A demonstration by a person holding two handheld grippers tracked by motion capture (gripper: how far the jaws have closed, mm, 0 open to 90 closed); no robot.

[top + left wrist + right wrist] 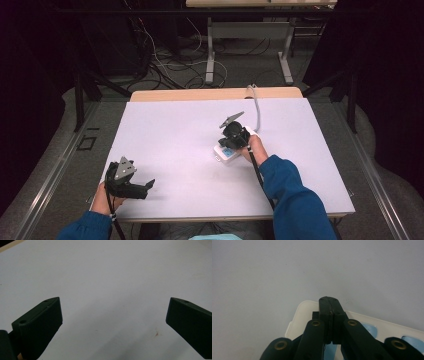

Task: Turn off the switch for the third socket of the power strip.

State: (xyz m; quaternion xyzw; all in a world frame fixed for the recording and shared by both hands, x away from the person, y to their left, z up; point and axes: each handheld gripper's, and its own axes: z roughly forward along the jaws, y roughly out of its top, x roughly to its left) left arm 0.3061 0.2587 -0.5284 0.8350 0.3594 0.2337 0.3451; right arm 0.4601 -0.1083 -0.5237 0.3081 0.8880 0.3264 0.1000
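above the white box [226, 153], the right claw [329, 300] is pressed together; left claw [113, 322] spread.

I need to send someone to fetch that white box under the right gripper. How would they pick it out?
On the white table, look right of centre, where the shut right gripper hovers over it. The white box lies flat there, a pale rounded-corner case with light blue patches on top.
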